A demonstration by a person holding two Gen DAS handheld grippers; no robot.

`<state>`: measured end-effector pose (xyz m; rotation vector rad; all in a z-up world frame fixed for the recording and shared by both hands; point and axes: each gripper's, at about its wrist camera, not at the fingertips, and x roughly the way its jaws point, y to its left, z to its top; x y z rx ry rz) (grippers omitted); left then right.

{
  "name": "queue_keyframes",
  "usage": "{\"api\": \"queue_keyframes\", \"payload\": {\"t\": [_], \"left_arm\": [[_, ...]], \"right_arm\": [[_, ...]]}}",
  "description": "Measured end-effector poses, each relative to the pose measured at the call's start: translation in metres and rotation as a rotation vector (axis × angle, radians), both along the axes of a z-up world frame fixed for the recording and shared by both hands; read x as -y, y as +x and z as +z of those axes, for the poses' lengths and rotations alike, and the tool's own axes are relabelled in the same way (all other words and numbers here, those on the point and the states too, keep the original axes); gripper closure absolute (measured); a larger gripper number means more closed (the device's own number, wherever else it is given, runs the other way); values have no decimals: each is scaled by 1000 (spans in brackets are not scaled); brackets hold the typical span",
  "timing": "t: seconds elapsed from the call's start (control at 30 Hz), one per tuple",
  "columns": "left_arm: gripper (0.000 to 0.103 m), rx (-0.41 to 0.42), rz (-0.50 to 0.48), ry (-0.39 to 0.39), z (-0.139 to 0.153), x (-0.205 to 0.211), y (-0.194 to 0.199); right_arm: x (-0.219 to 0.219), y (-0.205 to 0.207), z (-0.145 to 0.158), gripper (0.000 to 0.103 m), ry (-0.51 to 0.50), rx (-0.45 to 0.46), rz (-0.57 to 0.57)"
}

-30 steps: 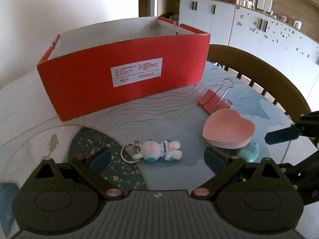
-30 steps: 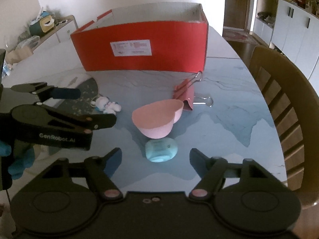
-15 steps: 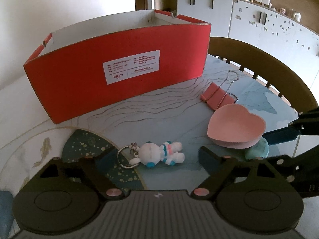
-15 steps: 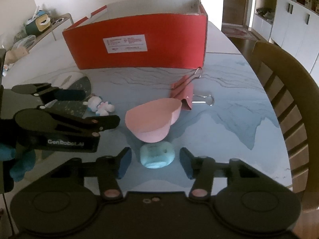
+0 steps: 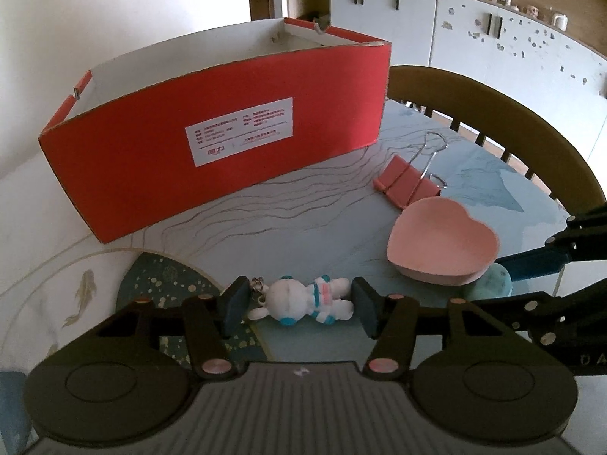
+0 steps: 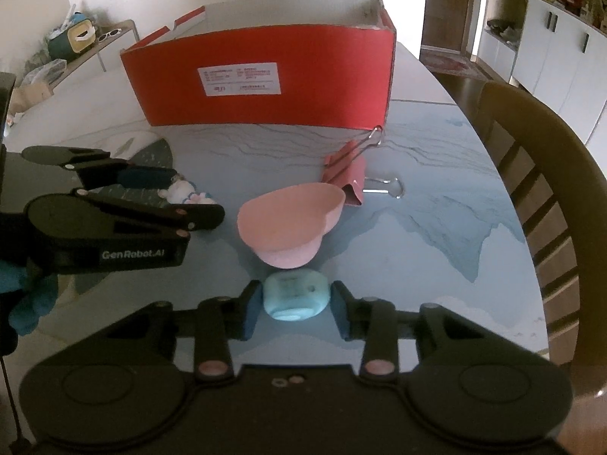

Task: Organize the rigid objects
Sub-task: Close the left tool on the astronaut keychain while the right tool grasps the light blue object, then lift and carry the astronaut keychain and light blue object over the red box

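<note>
We log: left hand-held gripper [image 5: 297,309] brackets astronaut keychain [image 5: 307,300], unclenched | right hand-held gripper [image 6: 295,309] brackets blue soap [image 6: 296,295], gaps visible | heart dish [image 6: 290,222] just beyond soap; only left view shows dish's hollow.

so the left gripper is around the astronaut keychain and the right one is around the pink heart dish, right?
Not quite. The left gripper does bracket the astronaut keychain, but the right gripper brackets the small blue object, not the pink heart dish, which sits just beyond it. The right wrist view shows this.
</note>
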<state>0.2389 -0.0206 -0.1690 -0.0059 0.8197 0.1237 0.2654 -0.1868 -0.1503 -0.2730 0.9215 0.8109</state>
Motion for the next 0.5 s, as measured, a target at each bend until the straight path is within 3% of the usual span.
{"api": "queue_keyframes", "payload": {"t": [0.5], "left_arm": [[45,-8,28,-46,18,0,-24]], "right_arm": [[32,-19,15,65,62,-46,-36]]}}
